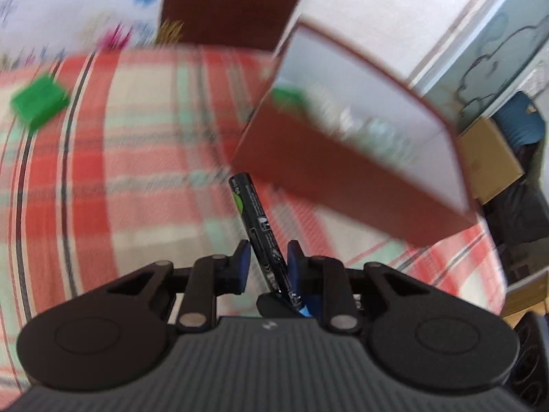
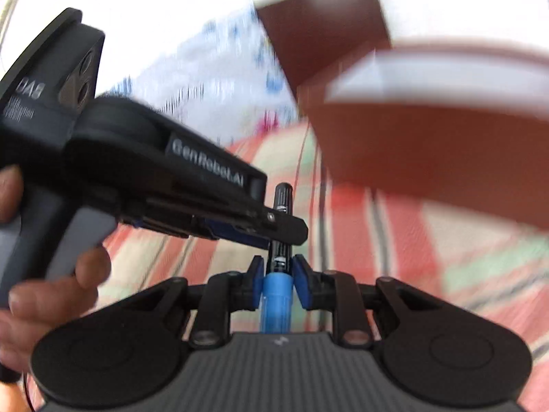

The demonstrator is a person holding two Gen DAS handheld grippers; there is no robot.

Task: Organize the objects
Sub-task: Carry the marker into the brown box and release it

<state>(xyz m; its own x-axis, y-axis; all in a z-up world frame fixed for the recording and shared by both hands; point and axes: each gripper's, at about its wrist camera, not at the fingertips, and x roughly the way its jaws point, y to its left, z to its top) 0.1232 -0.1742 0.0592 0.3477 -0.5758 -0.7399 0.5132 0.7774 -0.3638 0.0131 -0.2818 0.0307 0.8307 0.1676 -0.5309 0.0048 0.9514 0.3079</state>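
**me:** Marker [image 1: 255, 226] is up off the plaid cloth [image 1: 103, 171], black barrel with a blue cap, and both claws have a piece of it. From the left wrist view the left gripper [image 1: 266, 257] looks pinched on the barrel low down, with the long axis pointing forward and leaning a bit left, tip aimed at the near wall of the red box [image 1: 343, 185].

**other:** Which hand is actually carrying it?

**me:** Hard to call. In the right wrist view the right gripper [image 2: 277, 274] sits narrow around the blue cap end [image 2: 276, 295], pads right alongside it, and the left gripper [image 2: 274, 230] crosses the barrel just ahead. So the box lies ahead and to the right of both, open top up.

**other:** Anything one cam misses?

**me:** Left view shows inside the box, something green [image 1: 288, 98] and blurry bits, plus a green block [image 1: 39, 104] far left on the cloth. Right view only gets the box's outer wall [image 2: 429, 144], but shows my hand [image 2: 51, 292] on the left grip.
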